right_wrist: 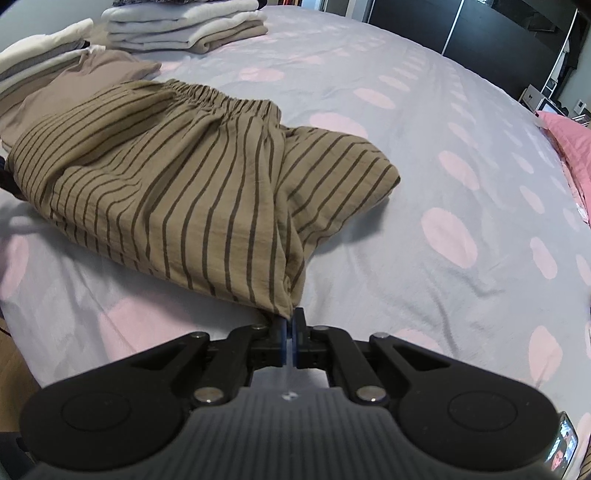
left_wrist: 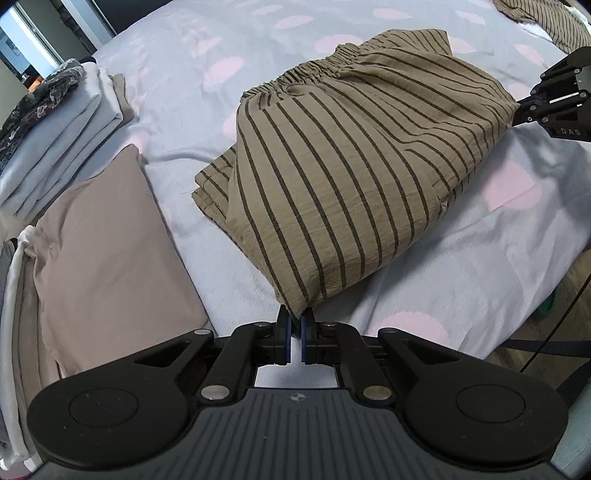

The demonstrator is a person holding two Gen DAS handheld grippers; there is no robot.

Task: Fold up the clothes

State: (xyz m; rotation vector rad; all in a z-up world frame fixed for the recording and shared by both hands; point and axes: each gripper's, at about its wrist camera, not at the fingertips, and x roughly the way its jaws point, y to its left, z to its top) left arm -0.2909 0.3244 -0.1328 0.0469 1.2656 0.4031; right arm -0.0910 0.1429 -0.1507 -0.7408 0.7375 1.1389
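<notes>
"DAS" on right gripper (left_wrist: 517, 110), clamping striped shorts (left_wrist: 343, 177)

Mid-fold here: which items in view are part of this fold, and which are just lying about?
In the job:
striped trousers
left gripper, right gripper, both pinching its corners

Lying about:
folded stack
beige folded garment
pink pillow

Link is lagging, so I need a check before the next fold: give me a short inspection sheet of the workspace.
Surface: bed sheet, grey with pink dots, lightly wrinkled.
Job's things: striped trousers, partly folded, elastic waistband showing.
Clutter: folded stacks; beige pillow; another striped garment.
Grippers: left gripper and right gripper each shut on a trouser corner.
Cables: thin black cable past the bed's edge.
Surroundings: dark wardrobe doors; pink pillow.
</notes>
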